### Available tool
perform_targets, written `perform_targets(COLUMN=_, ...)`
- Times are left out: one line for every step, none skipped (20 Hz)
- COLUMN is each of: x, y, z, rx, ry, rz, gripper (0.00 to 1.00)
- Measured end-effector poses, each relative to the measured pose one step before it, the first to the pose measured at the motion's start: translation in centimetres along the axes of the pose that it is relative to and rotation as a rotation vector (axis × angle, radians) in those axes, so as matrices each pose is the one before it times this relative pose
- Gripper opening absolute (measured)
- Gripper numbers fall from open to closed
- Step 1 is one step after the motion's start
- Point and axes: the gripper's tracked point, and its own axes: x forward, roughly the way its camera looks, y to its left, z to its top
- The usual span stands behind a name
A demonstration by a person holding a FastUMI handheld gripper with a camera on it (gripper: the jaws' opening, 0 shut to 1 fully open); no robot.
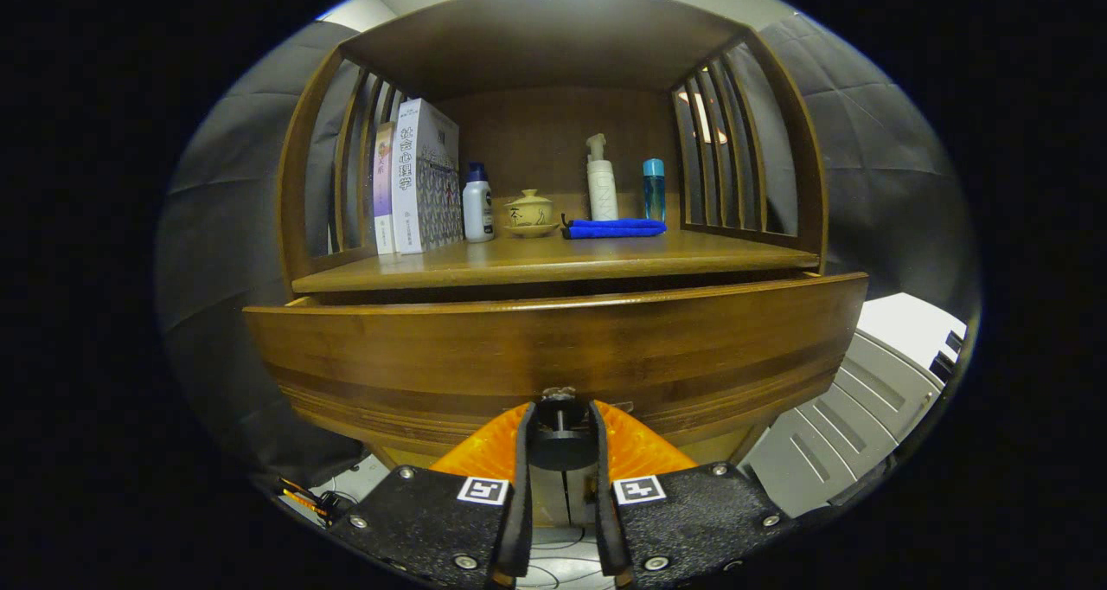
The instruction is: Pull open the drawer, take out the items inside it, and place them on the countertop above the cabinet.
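Two fingers of our gripper [560, 426] are closed around the small dark round knob [559, 434] on the front of the wide brown wooden drawer [553, 356], one finger on each side, and they look like they press on it. We can see that the drawer already sticks out a little from under the flat wooden countertop [553, 266] of the cabinet. We cannot see inside the drawer yet, so we do not know what things wait there. We think the knob could slip out of our fingers, because it is small and round and we only hold it at the tips. If we pull to one side and not straight back, the drawer might jam. If we pull too hard, it could come out too far and tip down. The countertop already holds white books [419, 179], a white bottle with a blue cap [477, 205], a small tan lidded cup on a saucer [529, 212], a folded blue cloth [614, 227], a tall white pump bottle [602, 183] and a small blue bottle [654, 188]. We could knock these over later if we set new things too close to them.
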Motion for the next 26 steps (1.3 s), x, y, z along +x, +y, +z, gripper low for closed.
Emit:
perform_targets(x=-0.847, y=-0.007, z=-0.215, rx=0.00066, ry=0.00301, rz=-0.00062, gripper=0.30)
perform_targets(x=-0.866, y=-0.077, z=-0.251, rx=0.00321, ry=0.00171, rz=-0.00103, gripper=0.30)
perform_targets(x=-0.895, y=-0.047, z=-0.173, rx=0.00624, ry=0.00080, rz=0.00204, gripper=0.30)
perform_targets(x=-0.794, y=0.025, z=-0.240, rx=0.00763, ry=-0.00092, rz=0.00206, gripper=0.30)
perform_targets(x=-0.823, y=-0.056, z=-0.263, rx=0.00358, ry=0.00376, rz=0.00095, gripper=0.30)
perform_targets(x=-0.894, y=-0.002, z=-0.393, rx=-0.00025, ry=0.00871, rz=-0.00161, gripper=0.30)
perform_targets(x=-0.653, y=-0.062, z=-0.423, rx=-0.00791, ry=0.00977, rz=-0.00506, gripper=0.30)
perform_targets(x=-0.819, y=0.052, z=-0.456, rx=-0.01668, ry=0.00968, rz=-0.00347, gripper=0.30)
perform_targets(x=-0.697, y=0.138, z=0.001, rx=-0.00623, ry=-0.00827, rz=0.00199, gripper=0.30)
perform_targets(x=-0.558, y=0.238, z=-0.363, rx=0.00606, ry=0.00472, rz=0.00376, gripper=0.30)
perform_targets(x=-0.298, y=0.318, z=-0.149, rx=0.00681, ry=0.00002, rz=0.00340, gripper=0.30)
perform_targets(x=-0.545, y=0.074, z=-0.331, rx=-0.00156, ry=0.00815, rz=-0.00155, gripper=0.30)
perform_targets(x=-0.428, y=-0.064, z=-0.260, rx=-0.00514, ry=0.00819, rz=-0.00182, gripper=0.30)
perform_targets(x=-0.678, y=-0.049, z=-0.256, rx=-0.00221, ry=0.00329, rz=0.00218, gripper=0.30)
perform_targets(x=-0.438, y=-0.002, z=-0.178, rx=-0.00146, ry=-0.00053, rz=0.00315, gripper=0.30)
perform_targets(x=-0.544, y=-0.147, z=-0.365, rx=-0.00157, ry=0.00110, rz=0.00309, gripper=0.30)
perform_targets(x=-0.343, y=-0.062, z=-0.173, rx=0.00155, ry=-0.00010, rz=0.00148, gripper=0.30)
perform_targets(x=-0.353, y=0.050, z=-0.261, rx=0.00094, ry=0.00199, rz=0.00155, gripper=0.30)
perform_targets(x=-0.249, y=0.066, z=-0.134, rx=-0.00007, ry=0.00371, rz=0.00069, gripper=0.30)
perform_targets(x=-0.233, y=0.012, z=-0.128, rx=-0.00493, ry=0.00671, rz=0.00132, gripper=0.30)
perform_targets(x=-0.194, y=0.070, z=-0.174, rx=-0.00530, ry=0.00999, rz=-0.00039, gripper=0.30)
perform_targets(x=-0.142, y=-0.024, z=-0.050, rx=-0.00329, ry=0.00091, rz=0.00024, gripper=0.30)
perform_targets(x=0.054, y=-0.003, z=0.067, rx=-0.00085, ry=-0.00074, rz=-0.00038, gripper=0.30)
perform_targets(x=0.020, y=0.037, z=0.014, rx=0.00254, ry=0.00071, rz=0.00113, gripper=0.30)
perform_targets(x=0.002, y=0.053, z=-0.250, rx=0.00283, ry=0.01088, rz=0.00559, gripper=0.34)
perform_targets(x=-0.260, y=0.159, z=-0.006, rx=-0.00086, ry=0.00474, rz=0.01528, gripper=0.39)
